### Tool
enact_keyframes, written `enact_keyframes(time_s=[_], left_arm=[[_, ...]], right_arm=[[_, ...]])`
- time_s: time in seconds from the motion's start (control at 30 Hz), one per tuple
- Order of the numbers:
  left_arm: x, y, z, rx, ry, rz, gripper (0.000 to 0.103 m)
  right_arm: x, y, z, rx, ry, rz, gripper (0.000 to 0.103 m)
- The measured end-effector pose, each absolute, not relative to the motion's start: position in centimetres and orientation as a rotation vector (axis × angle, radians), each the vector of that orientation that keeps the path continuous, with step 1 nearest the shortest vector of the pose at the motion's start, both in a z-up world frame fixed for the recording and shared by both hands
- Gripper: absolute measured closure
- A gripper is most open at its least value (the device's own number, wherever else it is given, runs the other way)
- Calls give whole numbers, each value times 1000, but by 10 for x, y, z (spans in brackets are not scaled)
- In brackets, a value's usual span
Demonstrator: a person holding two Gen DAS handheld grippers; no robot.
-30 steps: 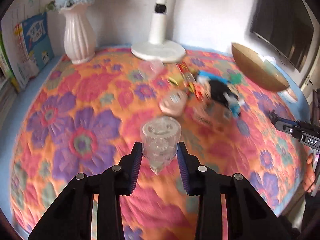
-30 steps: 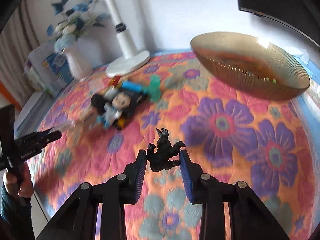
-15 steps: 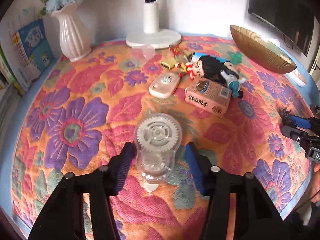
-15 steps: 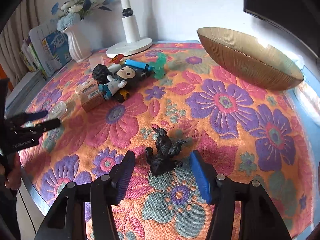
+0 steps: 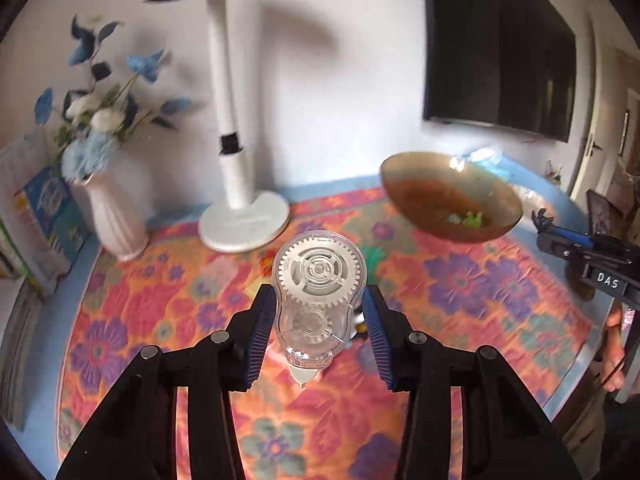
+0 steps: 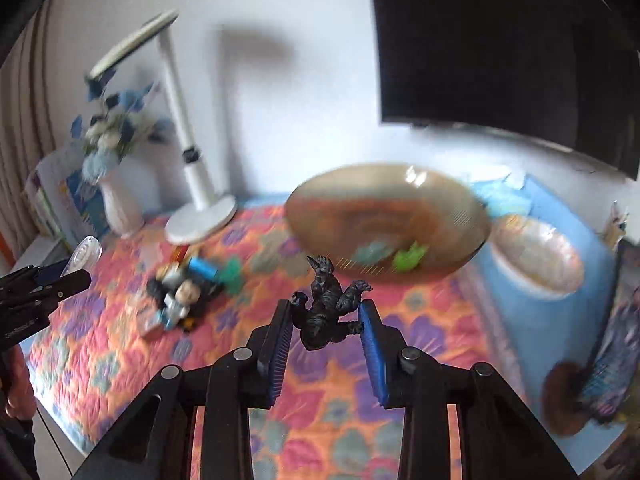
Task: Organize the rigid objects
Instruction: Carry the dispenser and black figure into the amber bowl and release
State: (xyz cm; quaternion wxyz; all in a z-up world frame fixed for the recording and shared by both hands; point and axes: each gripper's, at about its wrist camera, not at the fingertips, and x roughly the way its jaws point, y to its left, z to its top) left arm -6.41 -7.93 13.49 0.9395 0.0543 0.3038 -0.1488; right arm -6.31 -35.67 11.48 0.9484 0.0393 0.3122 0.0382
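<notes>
- Evidently the carry step is in hand: both grippers hold a picked-up object clear of the floral tablecloth (image 5: 132, 320), facing the amber bowl (image 6: 388, 220) at the far side of the table.
- The left gripper (image 5: 320, 328) has the clear correction-tape dispenser (image 5: 318, 304) between its blue pads, gear wheels facing the camera, tip pointing down; its jaws are closing a little on the case.
- The right gripper (image 6: 325, 326) grips the small black dinosaur figure (image 6: 326, 308) by its limbs, its jaws closing on it; the hold looks thin, on arms and not the body.
- Green toys already lie inside the bowl, so I judge it the collecting place.
- Other items, a doll (image 6: 180, 296) and a blue tube (image 6: 202, 267) among them, wait on the cloth by the white lamp base (image 6: 202, 220).
- Next, each load needs bringing over the rim, one gripper at a time so they do not crowd, then a release low inside.
</notes>
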Motion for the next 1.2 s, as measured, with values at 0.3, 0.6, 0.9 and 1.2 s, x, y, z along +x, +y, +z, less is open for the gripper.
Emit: enact_keyframes(time_s=[0.3, 0.6, 0.9, 1.2], left_arm=[[26, -215, 151, 99, 716, -517, 61], [68, -252, 127, 130, 751, -496, 24], [19, -148, 140, -18, 713, -400, 22], [-44, -14, 99, -73, 658, -74, 18]], right_arm=[[7, -415, 146, 184, 728, -55, 70], [50, -428, 114, 193, 822, -48, 63], [8, -427, 124, 233, 749, -48, 45], [-18, -322, 88, 119, 779, 113, 41]])
